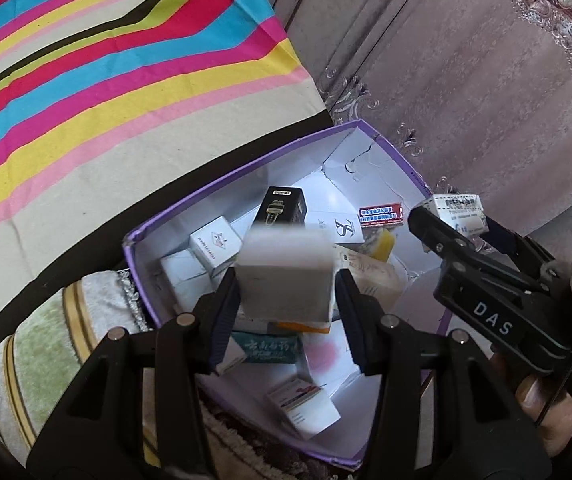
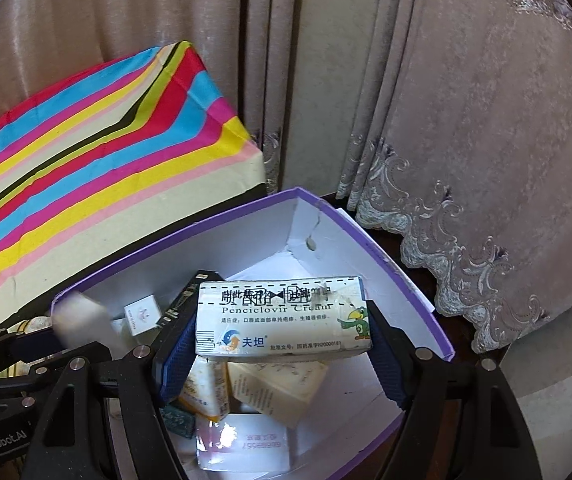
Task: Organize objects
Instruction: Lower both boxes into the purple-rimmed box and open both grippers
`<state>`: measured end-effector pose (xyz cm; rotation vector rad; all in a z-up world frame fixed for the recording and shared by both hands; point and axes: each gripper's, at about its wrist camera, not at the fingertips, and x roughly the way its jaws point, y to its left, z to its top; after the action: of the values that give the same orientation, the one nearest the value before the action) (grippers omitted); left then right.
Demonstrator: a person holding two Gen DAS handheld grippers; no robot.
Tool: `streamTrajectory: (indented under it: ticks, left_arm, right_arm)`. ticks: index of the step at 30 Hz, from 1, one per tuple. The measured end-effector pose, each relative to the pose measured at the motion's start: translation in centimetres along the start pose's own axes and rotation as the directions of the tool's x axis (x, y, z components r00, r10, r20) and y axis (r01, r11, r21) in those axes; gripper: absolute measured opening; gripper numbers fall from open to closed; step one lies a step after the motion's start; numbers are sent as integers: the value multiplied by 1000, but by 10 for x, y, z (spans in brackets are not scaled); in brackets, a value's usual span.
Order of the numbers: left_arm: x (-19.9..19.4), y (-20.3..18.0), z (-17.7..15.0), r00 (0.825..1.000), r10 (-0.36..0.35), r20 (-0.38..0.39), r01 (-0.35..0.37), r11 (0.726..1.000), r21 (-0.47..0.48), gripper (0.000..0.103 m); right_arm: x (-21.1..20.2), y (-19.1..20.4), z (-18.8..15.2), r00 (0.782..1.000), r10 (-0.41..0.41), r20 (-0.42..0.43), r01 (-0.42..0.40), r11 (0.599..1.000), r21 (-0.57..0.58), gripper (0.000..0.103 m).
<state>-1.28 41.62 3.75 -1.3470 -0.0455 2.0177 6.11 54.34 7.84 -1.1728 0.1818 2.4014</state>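
L gripper [image 1: 286, 280]: we see a plain white box [image 1: 286, 276] between its two pads, blurred while the fingers look sharp. There's a thin gap at the R pad, so the jaws look slack around it, not pinching. It hangs over the middle of the purple-rimmed carton [image 1: 246, 160].

R gripper [image 2: 282, 312]: jaws about half spread and clamped on the two short ends of a cream box [image 2: 282, 316], white w/ "Penciclovir Cream" print and a green parrot. It's held level, printed face toward the cam. In the L wrist view this box sits above the carton's right edge, and a person's hand [image 1: 541, 412] grips the R tool's handle.

Inside the carton, loose packs lie mixed:
- black box [image 1: 284, 206] toward the far end
- small white boxes by the left wall
- red-and-blue strip pack [image 1: 379, 213] near the right wall
- teal pack [image 1: 270, 350] under the L gripper
- white box w/ a pink smudge at the near end

The far corner of the carton is bare.

Left of the carton lies a striped cloth [image 1: 106, 80] in pink, blue, yellow and cream. A pale green towel [image 1: 38, 352] is at the carton's near-left corner. A mauve curtain [image 1: 465, 80] hangs behind.
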Motion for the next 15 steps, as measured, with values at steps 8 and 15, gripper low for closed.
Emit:
streamTrajectory:
  ticks: [8,15]
  left_arm:
    - [0,-6,-2,999,34,8,-34,999,14,82]
    - [-4,-5,-14,988,154,-30,-153,988,13,94]
  right_arm:
    - [1,-15,-4,1000,-14,-20,14,1000,23,80]
    - [-6,-13,-13,999,2,-48,-1,1000,4,81]
